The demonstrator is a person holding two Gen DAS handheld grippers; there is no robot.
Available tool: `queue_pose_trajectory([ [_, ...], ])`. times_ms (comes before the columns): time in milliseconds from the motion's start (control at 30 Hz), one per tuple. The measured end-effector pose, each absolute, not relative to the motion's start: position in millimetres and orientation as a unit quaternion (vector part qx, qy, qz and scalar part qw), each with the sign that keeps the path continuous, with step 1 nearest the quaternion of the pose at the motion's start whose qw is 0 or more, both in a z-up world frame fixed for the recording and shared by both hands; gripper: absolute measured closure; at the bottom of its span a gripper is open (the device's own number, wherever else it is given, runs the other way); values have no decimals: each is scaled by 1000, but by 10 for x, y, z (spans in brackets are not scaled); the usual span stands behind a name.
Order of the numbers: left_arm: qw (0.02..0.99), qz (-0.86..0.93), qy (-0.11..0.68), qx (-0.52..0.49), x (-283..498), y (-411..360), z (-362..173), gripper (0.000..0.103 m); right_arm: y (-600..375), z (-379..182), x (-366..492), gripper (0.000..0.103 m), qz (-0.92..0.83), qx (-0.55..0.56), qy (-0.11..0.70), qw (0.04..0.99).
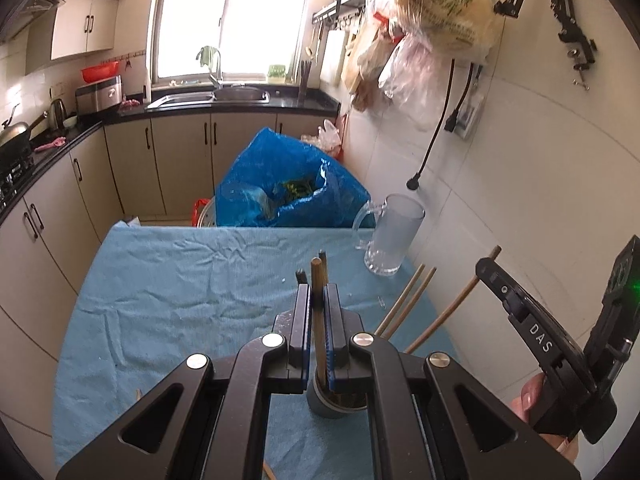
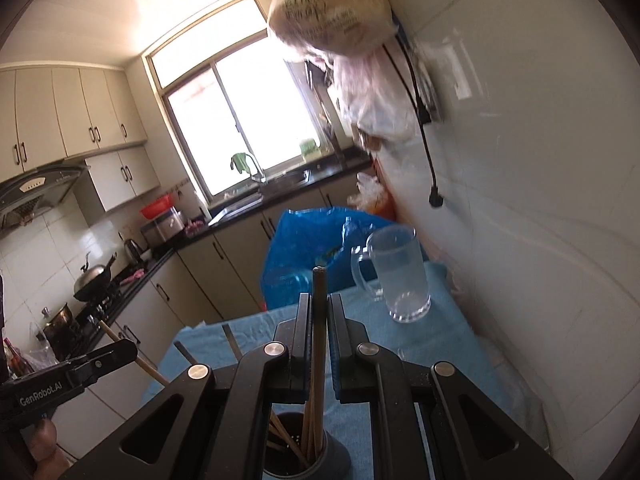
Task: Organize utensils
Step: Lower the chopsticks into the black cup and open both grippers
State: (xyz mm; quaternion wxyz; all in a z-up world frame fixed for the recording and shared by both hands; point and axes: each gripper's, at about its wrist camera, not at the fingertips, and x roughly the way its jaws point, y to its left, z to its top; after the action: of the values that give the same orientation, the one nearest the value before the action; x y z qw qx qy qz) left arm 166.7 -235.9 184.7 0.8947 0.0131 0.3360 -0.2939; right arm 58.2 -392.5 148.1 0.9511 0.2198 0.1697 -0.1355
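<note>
In the left wrist view my left gripper is shut on a wooden chopstick that stands upright, its lower end at the mouth of a dark round holder on the blue cloth. Two more chopsticks lean out to the right. My right gripper enters from the right, shut on another chopstick. In the right wrist view my right gripper pinches a chopstick that reaches down into the holder, which has several chopsticks in it. The left gripper shows at the left with its chopstick.
A clear glass mug stands at the table's far right corner by the white wall. A blue plastic bag sits behind the table's far edge. The blue cloth covers the table. Kitchen counters run along the left.
</note>
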Motion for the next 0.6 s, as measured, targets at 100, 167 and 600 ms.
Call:
queue_pose_trajectory([
  [100,892,-292,344,12,1693,-2345,1806,98,-3956,1433,631,94,-125,230,185,947],
  [167,893,-290,344,10,1684,-2323,1806,98,-3945,1427,628,94,-120,233,191,946],
  [600,903,-292,314,-14,1377,-1961,2045,71,-3663,1785,24,83,-100,215,138,962],
])
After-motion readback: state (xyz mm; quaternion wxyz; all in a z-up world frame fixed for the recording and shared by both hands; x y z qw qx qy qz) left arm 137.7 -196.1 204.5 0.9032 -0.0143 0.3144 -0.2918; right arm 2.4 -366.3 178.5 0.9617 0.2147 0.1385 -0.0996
